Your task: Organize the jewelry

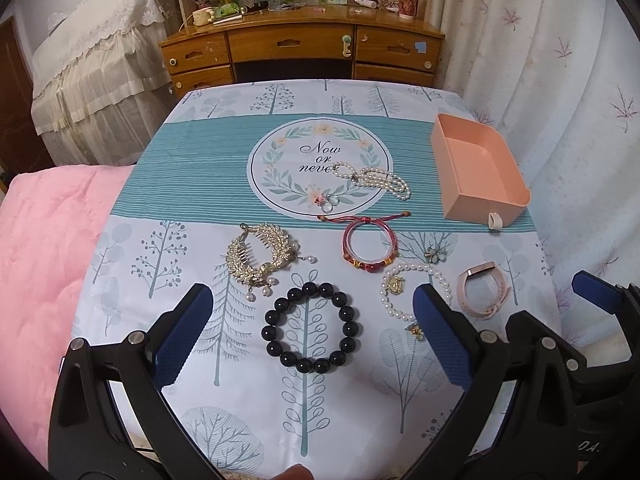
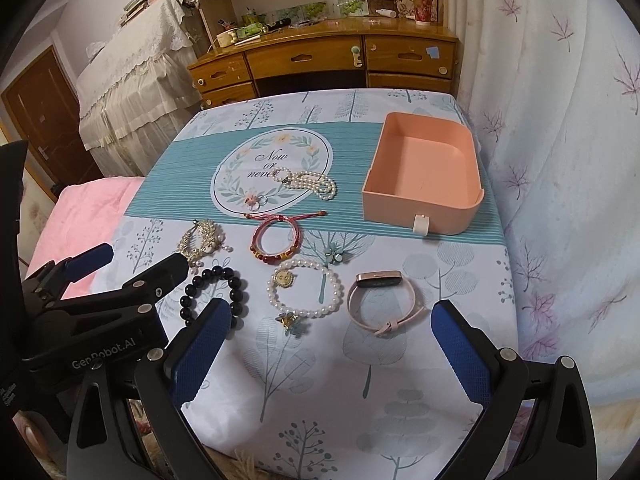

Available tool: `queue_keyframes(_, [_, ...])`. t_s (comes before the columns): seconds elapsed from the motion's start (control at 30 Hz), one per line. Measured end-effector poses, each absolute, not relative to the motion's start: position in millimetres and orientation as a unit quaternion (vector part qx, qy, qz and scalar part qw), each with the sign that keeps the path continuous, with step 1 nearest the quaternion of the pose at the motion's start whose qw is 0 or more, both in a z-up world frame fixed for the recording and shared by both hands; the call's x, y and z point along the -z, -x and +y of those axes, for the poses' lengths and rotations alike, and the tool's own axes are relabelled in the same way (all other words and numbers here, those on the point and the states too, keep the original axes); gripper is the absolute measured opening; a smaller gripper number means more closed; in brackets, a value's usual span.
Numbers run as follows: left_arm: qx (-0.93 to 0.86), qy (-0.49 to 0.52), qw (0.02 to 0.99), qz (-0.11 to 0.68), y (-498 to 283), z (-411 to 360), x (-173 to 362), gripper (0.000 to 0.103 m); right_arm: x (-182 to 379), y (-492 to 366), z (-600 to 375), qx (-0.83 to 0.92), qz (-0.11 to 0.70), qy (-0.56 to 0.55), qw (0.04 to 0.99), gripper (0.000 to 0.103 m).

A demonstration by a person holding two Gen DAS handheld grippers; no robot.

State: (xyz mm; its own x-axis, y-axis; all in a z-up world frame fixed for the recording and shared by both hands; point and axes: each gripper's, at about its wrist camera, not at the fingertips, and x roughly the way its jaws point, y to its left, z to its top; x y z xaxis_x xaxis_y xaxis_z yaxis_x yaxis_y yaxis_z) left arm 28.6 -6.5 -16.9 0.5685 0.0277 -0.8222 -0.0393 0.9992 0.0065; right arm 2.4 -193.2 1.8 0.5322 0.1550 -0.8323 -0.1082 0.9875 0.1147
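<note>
We see a table under a tree-printed tablecloth [image 1: 224, 420] ahead of both grippers. Far ahead and to the right of the right gripper [image 2: 332, 356] sits the pink tray [image 2: 420, 208], nothing visible inside it. The left gripper [image 1: 312, 340] hangs with its jaws spread wide, holding nothing; the right gripper is likewise spread wide and holds nothing.

Just ahead, between the left gripper's fingers, lies the black bead bracelet [image 1: 312, 328]. Ahead and left of it rests the gold leaf hair comb [image 1: 260, 256]. Just ahead of the right gripper lies the pink watch band [image 2: 384, 300], with the pearl bracelet [image 2: 306, 292] beside it to the left. Farther ahead are the red cord bracelet [image 2: 278, 240] and the pearl necklace [image 2: 308, 182].
</note>
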Motion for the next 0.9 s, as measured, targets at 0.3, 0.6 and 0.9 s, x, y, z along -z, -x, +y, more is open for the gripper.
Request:
queue_keyframes(0.3, [-0.018, 0.008, 0.885, 0.465, -29.8, -5.6, 18.9, 0.1, -2.0, -3.9, -193.4, -0.074, 0.475, -0.023, 0.876, 0.102])
queue_keyframes(0.6, [-0.017, 0.011, 0.885, 0.465, -31.7, -4.1, 22.1, 0.1, -1.3, -8.6, -197.9, -0.085, 0.476, -0.034, 0.875, 0.102])
queue_keyframes(0.9, [-0.018, 0.008, 0.882, 0.471, -35.5, -9.2, 21.4, 0.1, 5.6, -12.8, -200.7, -0.097, 0.484, -0.05, 0.868, 0.102])
